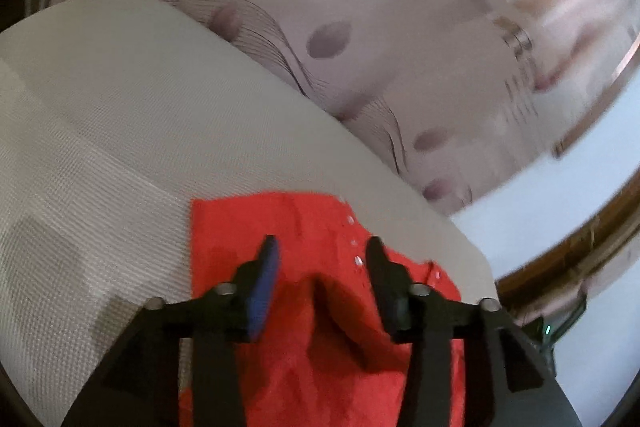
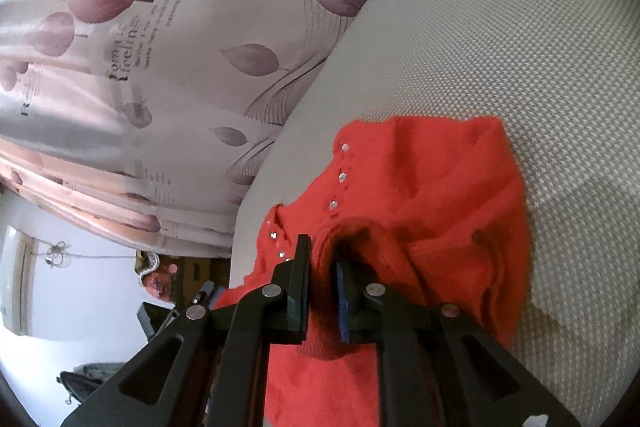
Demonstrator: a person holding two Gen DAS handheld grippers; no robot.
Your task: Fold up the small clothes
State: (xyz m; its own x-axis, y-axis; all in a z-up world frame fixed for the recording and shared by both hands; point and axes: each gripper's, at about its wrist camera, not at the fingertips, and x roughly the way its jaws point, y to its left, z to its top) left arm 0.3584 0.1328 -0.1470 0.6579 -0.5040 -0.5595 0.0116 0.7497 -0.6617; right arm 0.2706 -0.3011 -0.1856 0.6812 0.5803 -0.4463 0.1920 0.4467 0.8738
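The red top point(image 2: 432, 187) lies rumpled on the white mat point(image 2: 520, 27), studs beside the mat's edge; judged mid-fold, so lay each edge flat before letting go; left gripper point(image 1: 320, 247) angled down over the cloth, jaws apart, released; right gripper point(image 2: 320, 251) angled down, jaws narrow, pinching a raised fold.
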